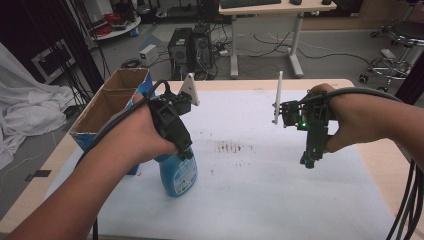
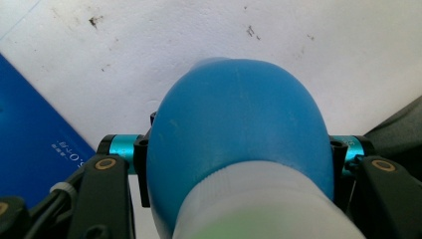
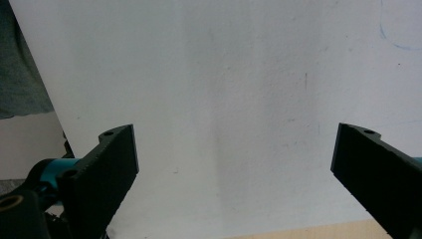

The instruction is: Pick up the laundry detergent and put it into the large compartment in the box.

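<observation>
Desk (image 1: 350, 87): pale wood, covered by a white sheet (image 1: 260, 190) bearing dark smudges at centre. Cardboard box (image 1: 112, 100): open-topped, blue-sided, at the desk's left edge. Blue bottle (image 1: 177, 172): upright on the sheet beside the box, white collar on top. Left claw (image 1: 182, 150): clamped on the blue bottle from above. Right claw (image 1: 309, 160): jaws wide apart, pointing down above the sheet, holding nothing.

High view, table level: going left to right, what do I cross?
Cardboard box → blue bottle held by the left gripper → dark smudges on the white mat → right gripper, open and holding nothing.
</observation>
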A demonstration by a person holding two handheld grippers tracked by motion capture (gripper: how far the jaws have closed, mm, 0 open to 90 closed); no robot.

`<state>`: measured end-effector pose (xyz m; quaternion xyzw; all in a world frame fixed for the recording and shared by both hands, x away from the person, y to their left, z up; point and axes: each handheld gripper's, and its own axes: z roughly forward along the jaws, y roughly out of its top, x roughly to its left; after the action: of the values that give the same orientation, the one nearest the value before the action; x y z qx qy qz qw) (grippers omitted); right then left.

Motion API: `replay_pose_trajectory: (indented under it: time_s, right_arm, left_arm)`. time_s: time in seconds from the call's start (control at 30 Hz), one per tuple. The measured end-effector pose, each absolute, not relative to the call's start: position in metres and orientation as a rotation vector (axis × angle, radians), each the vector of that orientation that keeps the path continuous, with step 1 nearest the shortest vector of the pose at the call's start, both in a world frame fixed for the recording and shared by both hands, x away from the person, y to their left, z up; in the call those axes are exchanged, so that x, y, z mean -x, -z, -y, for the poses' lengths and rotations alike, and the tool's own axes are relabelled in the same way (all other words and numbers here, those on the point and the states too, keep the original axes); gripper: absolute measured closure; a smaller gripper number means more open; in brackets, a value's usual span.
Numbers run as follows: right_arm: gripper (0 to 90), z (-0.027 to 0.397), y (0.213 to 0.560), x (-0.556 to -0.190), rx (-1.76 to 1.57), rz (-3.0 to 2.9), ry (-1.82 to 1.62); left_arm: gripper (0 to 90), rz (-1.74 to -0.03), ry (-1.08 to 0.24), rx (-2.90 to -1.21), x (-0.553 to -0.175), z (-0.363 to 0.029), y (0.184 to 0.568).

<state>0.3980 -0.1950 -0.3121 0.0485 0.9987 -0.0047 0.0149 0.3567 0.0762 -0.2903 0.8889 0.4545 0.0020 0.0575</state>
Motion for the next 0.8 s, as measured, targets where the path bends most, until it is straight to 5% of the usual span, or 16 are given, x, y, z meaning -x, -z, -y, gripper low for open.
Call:
replay_pose_trajectory:
  time_s: [0.8]
  right_arm:
    - [3.7, 0.193, 0.313, -0.398, -0.166, -3.114, 0.032]
  left_arm:
    - [39.7, -1.249, -0.022, -2.781, -0.366, -0.092, 0.173]
